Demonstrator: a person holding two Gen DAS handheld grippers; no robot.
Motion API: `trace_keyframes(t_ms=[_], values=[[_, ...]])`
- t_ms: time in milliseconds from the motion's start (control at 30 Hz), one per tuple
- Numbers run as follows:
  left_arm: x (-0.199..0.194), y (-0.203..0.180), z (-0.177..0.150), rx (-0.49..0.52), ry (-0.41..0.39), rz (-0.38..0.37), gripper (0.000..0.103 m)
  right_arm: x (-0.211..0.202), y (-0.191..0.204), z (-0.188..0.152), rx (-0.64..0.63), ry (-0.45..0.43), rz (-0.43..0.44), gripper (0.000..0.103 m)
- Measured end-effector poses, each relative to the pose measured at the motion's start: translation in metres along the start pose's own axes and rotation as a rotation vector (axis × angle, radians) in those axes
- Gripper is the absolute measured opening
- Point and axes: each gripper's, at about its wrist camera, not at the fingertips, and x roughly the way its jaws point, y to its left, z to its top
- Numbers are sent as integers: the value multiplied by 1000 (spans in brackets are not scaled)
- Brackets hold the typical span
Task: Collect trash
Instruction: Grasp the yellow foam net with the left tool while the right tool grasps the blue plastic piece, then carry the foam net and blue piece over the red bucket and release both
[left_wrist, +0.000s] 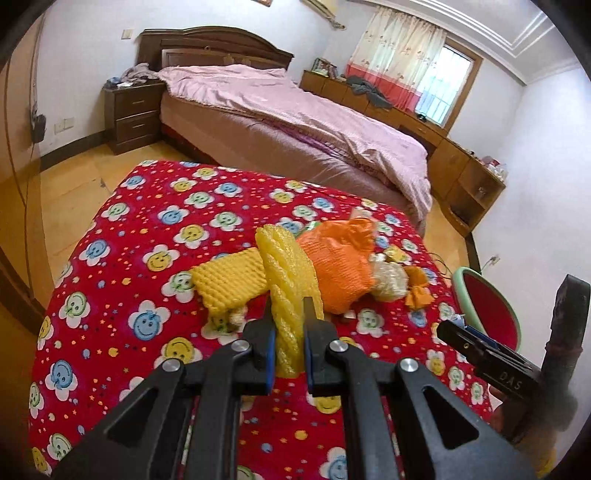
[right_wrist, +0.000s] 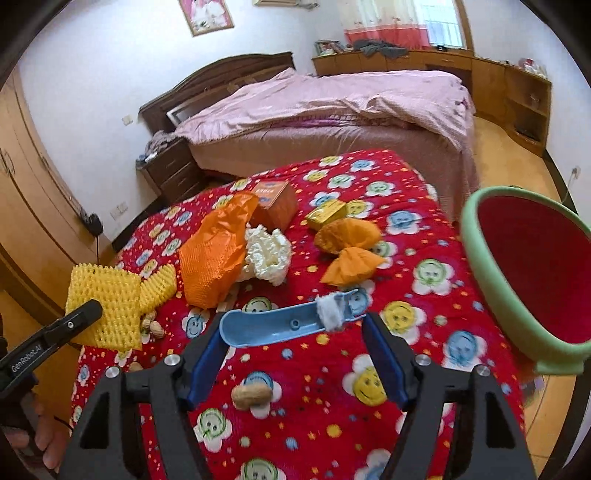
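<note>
My left gripper (left_wrist: 287, 310) is shut on a yellow foam net (left_wrist: 286, 266), held on edge above the red flower-print tablecloth (left_wrist: 122, 280). From the right wrist view that net (right_wrist: 107, 306) hangs at the left with the left gripper's finger (right_wrist: 74, 317) on it. My right gripper (right_wrist: 295, 325) is shut on a long blue plastic piece (right_wrist: 273, 326) with white fluff at one end; the piece spans from pad to pad, just above the cloth. A green-rimmed red bin (right_wrist: 532, 266) stands at the right, beside the table.
On the cloth lie a second yellow net (right_wrist: 159, 284), an orange net bag (right_wrist: 214, 258), a crumpled white foam (right_wrist: 266, 254), an orange wrapper (right_wrist: 347, 243), a small yellow box (right_wrist: 327, 214), a brown box (right_wrist: 275, 203) and peanuts (right_wrist: 253, 397). A bed (left_wrist: 295, 122) stands behind.
</note>
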Motion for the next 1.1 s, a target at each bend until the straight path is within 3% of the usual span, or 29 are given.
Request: trace_keyframes(t_ms=[567, 1100], values=[[-14, -80, 17, 154, -3, -117, 11, -78, -54, 3, 124, -118, -56, 75], [15, -183, 38, 288, 4, -229, 11, -121, -138, 26, 225, -205, -186, 75]])
